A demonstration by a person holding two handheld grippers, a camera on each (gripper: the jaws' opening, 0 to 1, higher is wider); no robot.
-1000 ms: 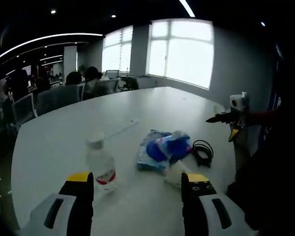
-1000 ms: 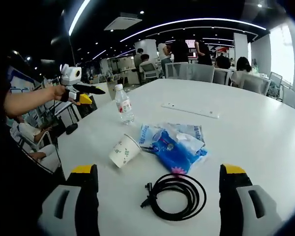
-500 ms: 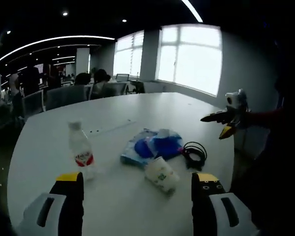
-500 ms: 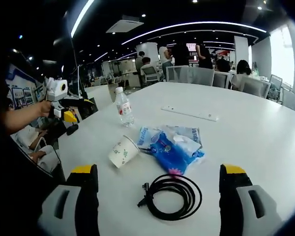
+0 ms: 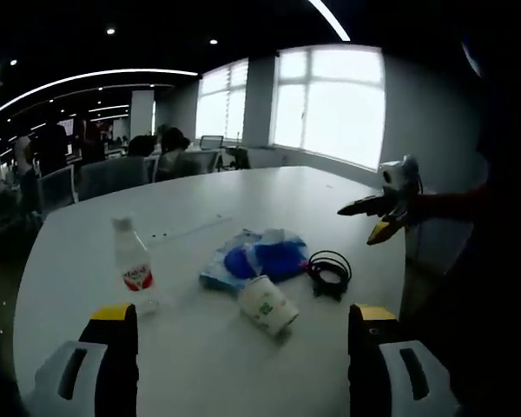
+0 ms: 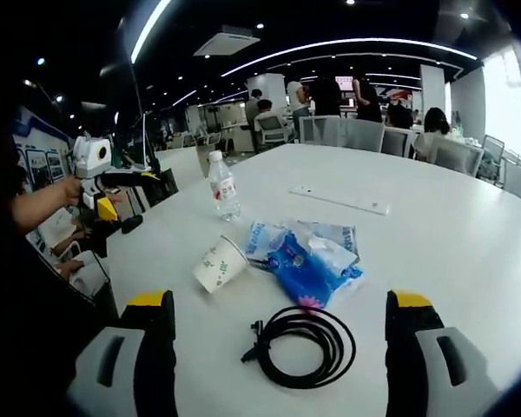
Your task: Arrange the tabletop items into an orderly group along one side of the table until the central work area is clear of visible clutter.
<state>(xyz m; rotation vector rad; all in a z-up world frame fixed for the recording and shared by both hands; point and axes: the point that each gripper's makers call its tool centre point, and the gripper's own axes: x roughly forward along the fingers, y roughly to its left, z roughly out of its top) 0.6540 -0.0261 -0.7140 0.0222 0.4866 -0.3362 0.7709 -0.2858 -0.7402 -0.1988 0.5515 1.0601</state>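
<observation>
Office bench [image 6: 469, 261] cluttered; my left gripper [image 5: 239, 326] and right gripper [image 6: 278, 317] both spread, empty. Risk: tipped cup [image 6: 219, 264] rolls, upright bottle [image 6: 223, 186] topples if nudged.

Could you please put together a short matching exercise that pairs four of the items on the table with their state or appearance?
Things:
1. water bottle
2. paper cup
3. black cable
4. blue plastic packet

States:
A. lying on its side, open mouth toward the table edge
B. wound into a loose coil, nearest the right tongs' camera
C. standing upright, cap on, red label
D. crumpled and flattish, between the cup and the long white strip

Pairs: 1-C, 2-A, 3-B, 4-D
</observation>
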